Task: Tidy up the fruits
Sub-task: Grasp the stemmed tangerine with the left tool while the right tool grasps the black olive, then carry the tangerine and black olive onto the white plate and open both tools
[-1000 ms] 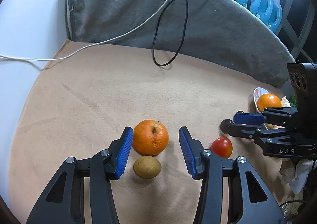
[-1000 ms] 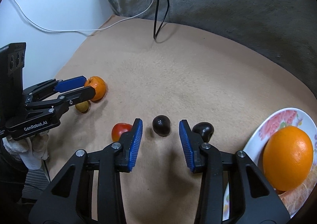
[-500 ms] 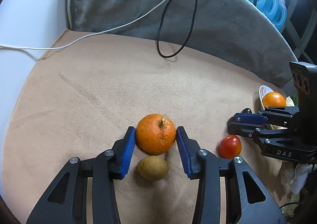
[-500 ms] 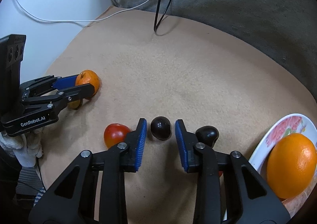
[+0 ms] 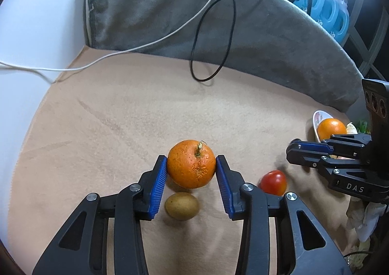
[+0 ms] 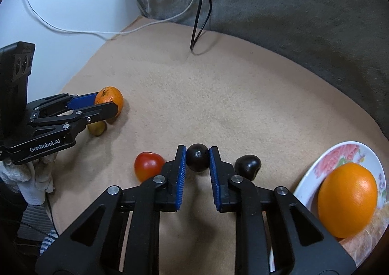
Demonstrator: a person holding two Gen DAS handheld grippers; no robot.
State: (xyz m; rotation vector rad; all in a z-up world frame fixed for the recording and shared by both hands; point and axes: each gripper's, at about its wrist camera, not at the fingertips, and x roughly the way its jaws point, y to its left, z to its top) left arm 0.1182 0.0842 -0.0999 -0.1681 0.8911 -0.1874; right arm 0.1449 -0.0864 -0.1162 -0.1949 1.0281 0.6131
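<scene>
While the left hand-held gripper (image 5: 191,168) clamps its blue pads on the stemmed orange (image 5: 191,163), the right hand-held gripper (image 6: 197,158) is closed on a dark round fruit (image 6: 197,157). Both fruits sit toward the near edge of the tan-covered worktop (image 5: 150,109). A kiwi (image 5: 181,205) lies just behind the stemmed orange, a tomato (image 6: 148,165) between the two grippers. Only the right wrist view shows a second dark fruit (image 6: 248,167) and, fully, the flowered plate (image 6: 340,153) holding another orange (image 6: 347,199) at the right edge.
</scene>
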